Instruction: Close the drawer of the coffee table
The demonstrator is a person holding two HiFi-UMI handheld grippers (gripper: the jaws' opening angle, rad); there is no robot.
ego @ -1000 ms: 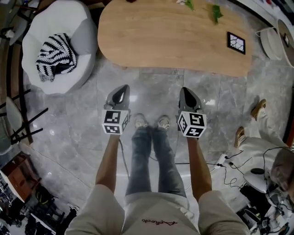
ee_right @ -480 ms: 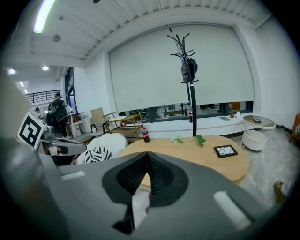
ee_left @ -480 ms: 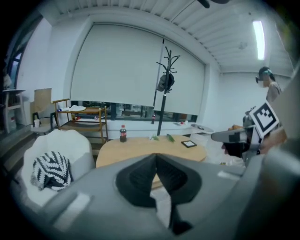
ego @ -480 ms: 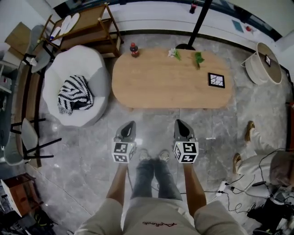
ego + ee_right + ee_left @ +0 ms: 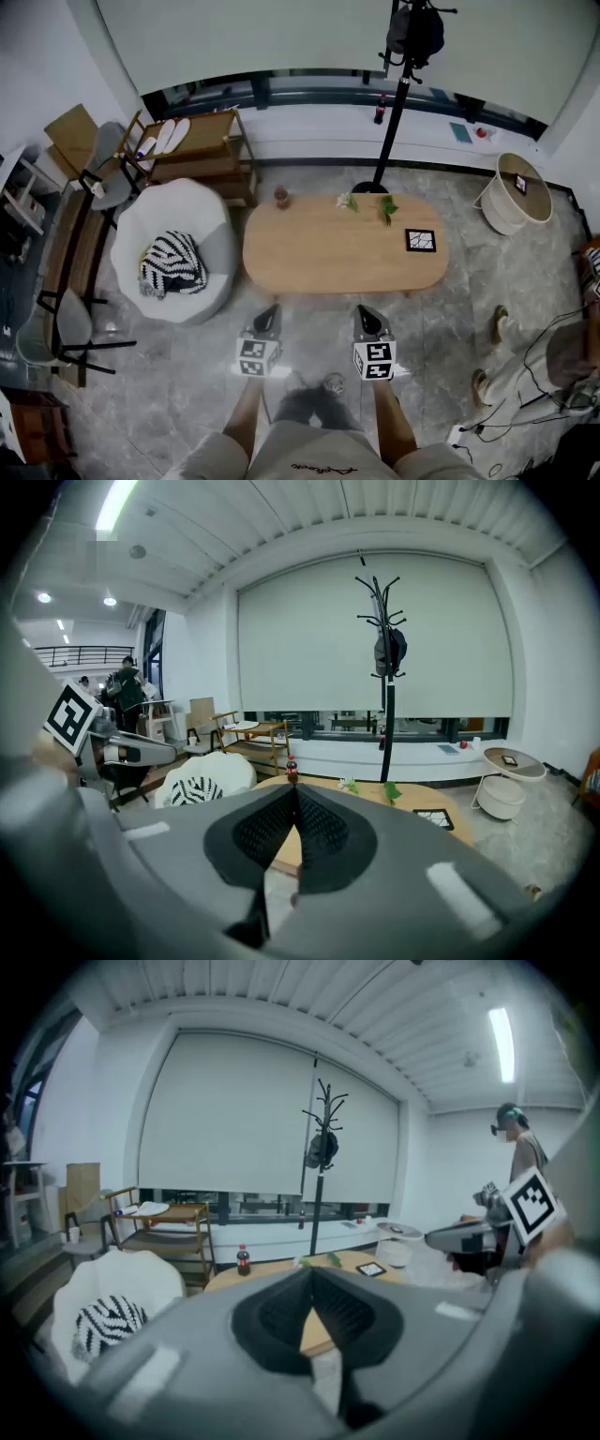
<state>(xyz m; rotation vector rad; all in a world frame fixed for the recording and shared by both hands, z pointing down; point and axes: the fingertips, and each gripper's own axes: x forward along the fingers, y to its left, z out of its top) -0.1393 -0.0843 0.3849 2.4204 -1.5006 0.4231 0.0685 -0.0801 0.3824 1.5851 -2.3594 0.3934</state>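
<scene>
The oval wooden coffee table (image 5: 342, 253) stands in front of me, its top also seen in the left gripper view (image 5: 274, 1272) and the right gripper view (image 5: 415, 802). No drawer shows on it from any view. My left gripper (image 5: 271, 313) and right gripper (image 5: 363, 314) are held side by side in the air short of the table's near edge, pointing at it. Both are shut with nothing between the jaws, as seen close up for the left gripper (image 5: 312, 1275) and the right gripper (image 5: 295, 790). My feet stand on the grey stone floor below them.
On the table are a small bottle (image 5: 280, 196), green sprigs (image 5: 386, 207) and a black-framed tile (image 5: 420, 240). A white beanbag (image 5: 173, 246) with a striped cushion sits left. A coat stand (image 5: 394, 103), a wooden shelf cart (image 5: 192, 155), a round basket (image 5: 514, 192) and a seated person (image 5: 553, 356) surround it.
Both grippers and the head camera have risen, so the table looks smaller and farther off and much more of the room shows. The jaws have stayed shut.
</scene>
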